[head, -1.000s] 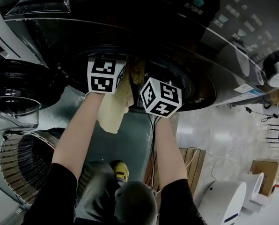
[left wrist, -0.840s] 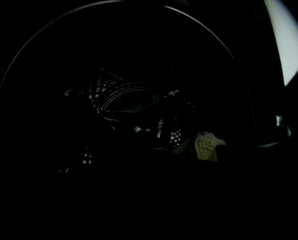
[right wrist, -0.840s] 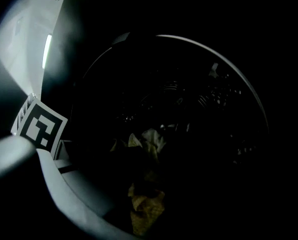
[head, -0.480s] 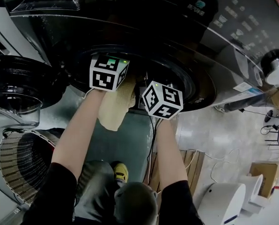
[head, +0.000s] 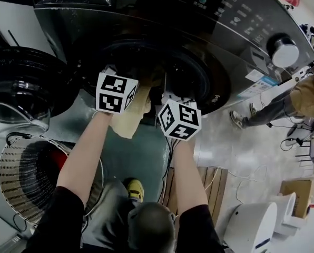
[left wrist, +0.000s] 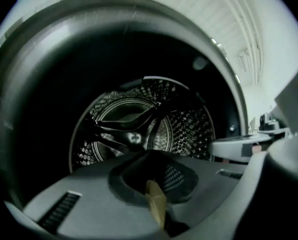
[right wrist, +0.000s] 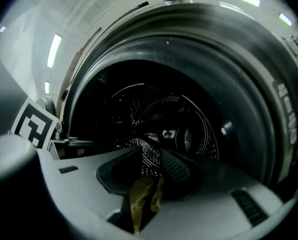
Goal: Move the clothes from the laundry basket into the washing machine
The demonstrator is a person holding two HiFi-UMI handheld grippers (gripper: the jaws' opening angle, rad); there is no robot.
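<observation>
The tan cloth (head: 129, 116) hangs between both grippers at the washing machine's round opening (head: 191, 75). My left gripper (head: 120, 86) is shut, with a thin strip of the tan cloth (left wrist: 156, 209) pinched in its jaws. My right gripper (head: 179, 109) has its jaws closing on a bunched fold of the tan cloth (right wrist: 143, 199). Both point level into the dark steel drum (left wrist: 139, 129), also seen in the right gripper view as the drum (right wrist: 164, 129). The laundry basket (head: 20, 181) stands at the lower left with something red (head: 62, 157) inside.
The machine's glass door (head: 17, 96) hangs open at the left, above the basket. A person (head: 299, 96) stands at the right by the machine. A white appliance (head: 252, 225) and a wooden pallet (head: 217, 186) sit on the floor to the right.
Both grippers have shifted a little together in front of the opening, the cloth still hanging from them. The head view has swung, bringing the person on the right into view.
</observation>
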